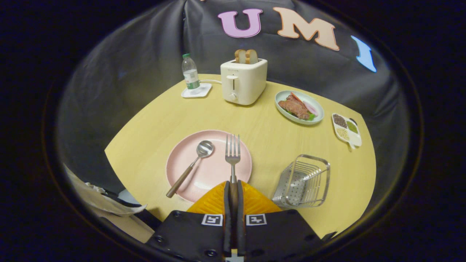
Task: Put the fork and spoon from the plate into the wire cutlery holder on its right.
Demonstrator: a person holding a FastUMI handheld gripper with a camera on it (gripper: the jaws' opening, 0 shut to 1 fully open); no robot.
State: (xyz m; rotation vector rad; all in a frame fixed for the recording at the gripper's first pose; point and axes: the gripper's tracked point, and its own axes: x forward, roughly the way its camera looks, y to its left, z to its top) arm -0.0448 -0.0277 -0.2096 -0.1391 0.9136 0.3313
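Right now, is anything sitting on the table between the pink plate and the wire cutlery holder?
No. In the gripper view, only bare yellow wooden table separates the round pink plate from the wire cutlery holder. The jaws are closed on the wooden-handled metal fork.

Plate (214,171) pale pink, plain. Fork (232,154) & spoon (198,154): silver heads w/ brown wood handles. Cutlery holder (304,180) bare silver wire. Table (262,127) light yellow woodgrain. Toaster (243,82) cream. Bottle (190,72) clear w/ green cap. Gripper (233,187) fingers clamped on fork handle.
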